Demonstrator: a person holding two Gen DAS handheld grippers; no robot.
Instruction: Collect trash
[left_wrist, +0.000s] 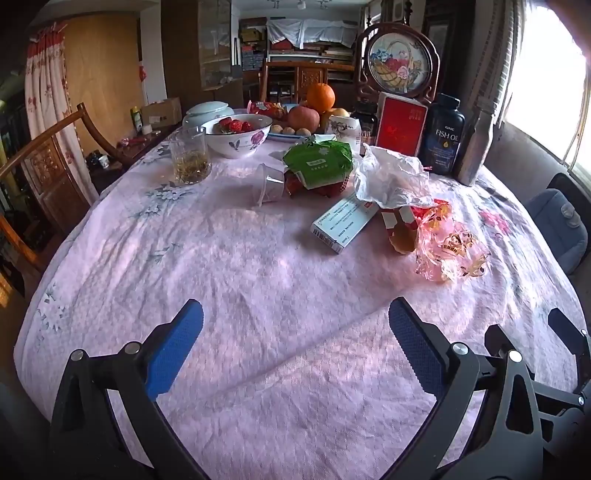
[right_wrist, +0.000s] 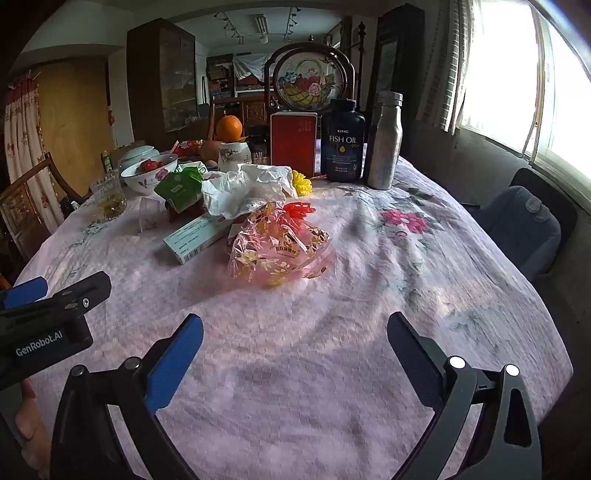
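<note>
Both jaws spread wide, empty; pink wrapper (right_wrist: 280, 247) nearest; white bag (right_wrist: 247, 188), medicine box (left_wrist: 345, 223) behind.

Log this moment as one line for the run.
left gripper open, empty | right gripper open, empty | pink wrapper, white bag on table, untouched

In the right wrist view, the wrapper (right_wrist: 280, 243) lies mid-frame on the table (right_wrist: 369, 295), the flat box (right_wrist: 195, 236) touching its left side. The crumpled bag (right_wrist: 247, 188) sits behind both. The fish oil bottle (right_wrist: 342, 140) and flask (right_wrist: 384, 140) stand side by side at upper centre-right.
</note>
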